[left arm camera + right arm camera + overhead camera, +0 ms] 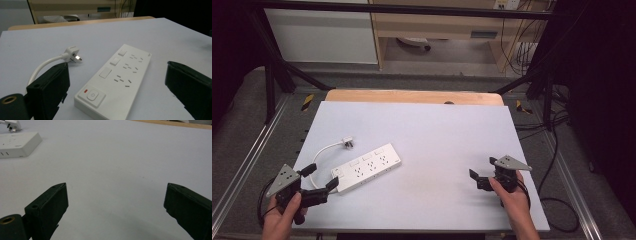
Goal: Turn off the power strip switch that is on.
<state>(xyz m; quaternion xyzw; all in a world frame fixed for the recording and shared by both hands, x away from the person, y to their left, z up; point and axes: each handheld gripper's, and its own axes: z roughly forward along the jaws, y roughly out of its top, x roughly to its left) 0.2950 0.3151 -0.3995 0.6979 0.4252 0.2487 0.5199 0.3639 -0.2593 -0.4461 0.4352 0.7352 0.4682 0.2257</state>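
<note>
The fingers [332, 183] of the left gripper [320, 176] are seen spread wide in the high view, with nothing held between them; one tip lies just beside the near end of the white power strip [367, 168], and whether it touches cannot be told. The strip lies flat on the white table [437, 135], at the left side, angled away from the gripper. Its white cable [323, 151] is curved off behind it, ending in a plug [347, 143] that rests on the table. The right gripper [483, 172] is held at the right side of the table, well apart from the strip, its jaws also spread wide with nothing between them. Each gripper is grasped by a hand entering from the bottom edge.

In the left gripper view, the two black jaws are seen wide apart at the lower corners. The power strip [117, 77] is framed between them, its switch end with the round button nearest. The plug [72, 55] is seen beyond the left jaw, prongs pointing right, with the cable [42, 67] running down behind that jaw.

In the right gripper view, the jaws are again shown wide apart over bare table [120, 165]. One end of the power strip [18, 145] is caught at the upper left corner, far from the jaws.
</note>
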